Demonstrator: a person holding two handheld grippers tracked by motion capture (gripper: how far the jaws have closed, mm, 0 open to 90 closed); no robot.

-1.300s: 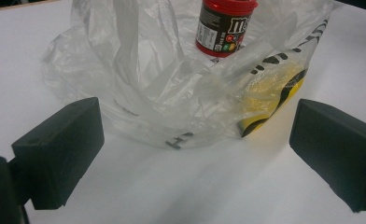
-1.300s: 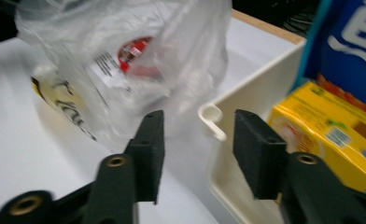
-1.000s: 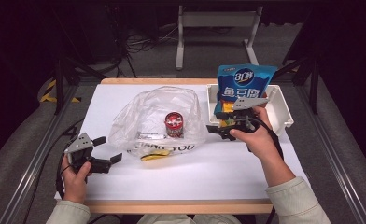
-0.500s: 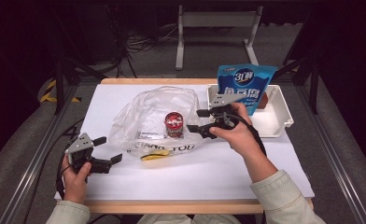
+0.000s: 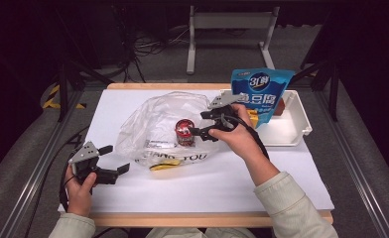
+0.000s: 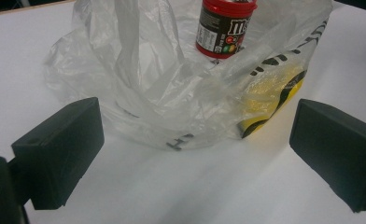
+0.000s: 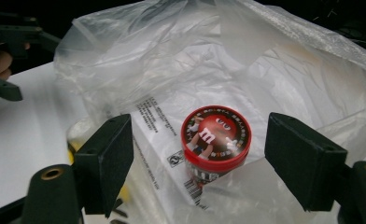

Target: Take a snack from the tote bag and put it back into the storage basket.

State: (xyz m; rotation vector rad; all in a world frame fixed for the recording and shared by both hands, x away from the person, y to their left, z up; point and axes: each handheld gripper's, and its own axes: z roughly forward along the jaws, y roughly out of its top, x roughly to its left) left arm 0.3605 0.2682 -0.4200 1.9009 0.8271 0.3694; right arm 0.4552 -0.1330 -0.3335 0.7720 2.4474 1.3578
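The candy jar (image 5: 184, 133) is a short round container with a red lid and a dark label band around its body. In the right gripper view the lid (image 7: 215, 132) carries a red cartoon character with a white letter "m" and is ringed by a bright red rim. In the left gripper view the side label (image 6: 222, 32) shows white lettering on dark brown, with a panel of fine print and small coloured marks. The jar stands upright.

The jar sits inside a clear plastic bag (image 5: 158, 124) that lies crumpled and open near the middle of the white table (image 5: 222, 183). The bag carries black lettering and a yellow patch along its near edge (image 5: 165, 166). Its film rises around the jar on all sides.

The right gripper (image 5: 205, 125) hovers at the bag, directly beside the jar. Its jaws have just been opening and stand wide apart. In the right gripper view the jar lies between the two pads (image 7: 107, 158) with clear space on each side; nothing is gripped.

The left gripper (image 5: 114, 159) rests low at the near left part of the table, aimed at the bag. Its jaws are spread wide and hold nothing.

A blue snack pouch (image 5: 261, 94) stands upright in a white tray (image 5: 299, 124) at the far right.
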